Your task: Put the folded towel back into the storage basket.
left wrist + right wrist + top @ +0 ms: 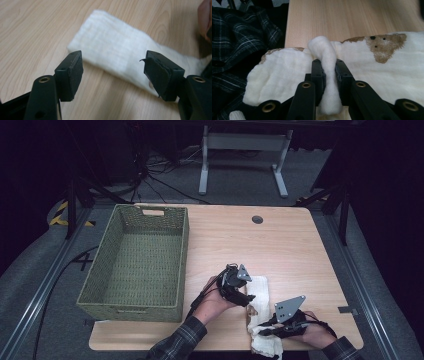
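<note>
The right gripper [329,72] has its fingers [318,72] pinching a raised fold of the white towel [287,75]; in the right gripper view the cloth bulges up between the two pads and hangs down below them, so the grip looks firm. The left gripper [113,75] has its fingers [72,72] spread wide with nothing between them. In the left gripper view they hover just above the tabletop [30,32], with the far end of the towel lying beyond and between them, not touched by either pad.

From above, the towel [260,292] lies as a long strip at the near right part of the tabletop [280,245], running from the left gripper [239,290] down to the near edge, where the right gripper [272,329] holds it and a bunched end droops over the edge. A brown bear-face patch [384,46] shows on the cloth just beyond the pinched fold.

The green woven basket [137,265] stands on the left part of the tabletop, well apart from the towel, and nothing lies in it.

I judge the work to be at an early stage: the towel appears partly folded lengthwise and one end is gripped, but the other end is free. What seems left is for the left fingers to take hold, finish the folding, and probably carry the towel to the basket.
</note>
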The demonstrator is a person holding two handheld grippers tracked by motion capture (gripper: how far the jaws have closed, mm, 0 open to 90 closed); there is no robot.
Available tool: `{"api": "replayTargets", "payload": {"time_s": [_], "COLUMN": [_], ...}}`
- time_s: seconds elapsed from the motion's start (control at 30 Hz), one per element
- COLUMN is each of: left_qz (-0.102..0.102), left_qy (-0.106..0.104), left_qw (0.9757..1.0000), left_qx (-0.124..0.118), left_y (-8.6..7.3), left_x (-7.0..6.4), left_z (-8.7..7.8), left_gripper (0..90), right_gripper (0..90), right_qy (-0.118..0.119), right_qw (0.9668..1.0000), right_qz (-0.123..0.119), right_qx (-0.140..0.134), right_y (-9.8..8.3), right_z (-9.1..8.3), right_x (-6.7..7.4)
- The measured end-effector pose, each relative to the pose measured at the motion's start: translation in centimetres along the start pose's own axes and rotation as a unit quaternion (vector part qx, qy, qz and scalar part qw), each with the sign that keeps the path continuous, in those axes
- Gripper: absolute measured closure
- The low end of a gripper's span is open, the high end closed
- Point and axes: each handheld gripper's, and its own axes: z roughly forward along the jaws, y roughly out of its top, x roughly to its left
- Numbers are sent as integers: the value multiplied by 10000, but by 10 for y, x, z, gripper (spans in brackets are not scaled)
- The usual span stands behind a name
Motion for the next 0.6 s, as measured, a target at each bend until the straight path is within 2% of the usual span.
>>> {"api": "replayTargets", "payload": {"time_s": [0.03, 0.07, 0.1, 0.17, 0.23, 0.27, 0.33, 0.4, 0.43, 0.53, 0.6], "left_qz": [21, 65, 6, 139, 146, 247, 228, 203, 277, 247, 253], "left_qy": [26, 35, 20, 33, 29, -18, -22, -132, -166, -349, -376], "left_qw": [10000, 10000, 10000, 9999, 9999, 9996, 9996, 9994, 9987, 9981, 9980], "left_qx": [74, -25, -17, 58, 50, 145, 166, 257, 391, 442, 434], "left_y": [3, 5, 7, 11, 14, 16, 16, 15, 14, 11, 11], "left_x": [2, 4, 6, 10, 15, 19, 21, 25, 28, 29, 29], "left_z": [1, 3, 6, 11, 19, 24, 29, 38, 41, 45, 45], "left_gripper": [311, 308, 308, 298, 292, 290, 287, 287, 287, 304, 344], "right_gripper": [807, 807, 806, 806, 805, 805, 804, 803, 803, 802, 801], "right_qy": [33, 67, 105, 153, 190, 186, 182, 200, 200, 224, 241], "right_qw": [10000, 10000, 9999, 9998, 9997, 9997, 9998, 9997, 9997, 9997, 9997], "right_qz": [-22, -42, -49, -90, -105, -133, -105, -117, -123, -98, -79], "right_qx": [2, 20, 29, 46, 55, 65, 66, 57, 60, 46, 45], "right_y": [1, 1, 2, 4, 5, 6, 6, 6, 6, 6, 6], "right_z": [1, 1, 2, 3, 5, 5, 5, 5, 5, 5, 5], "right_x": [1, 1, 2, 3, 4, 4, 4, 4, 3, 3, 2]}}
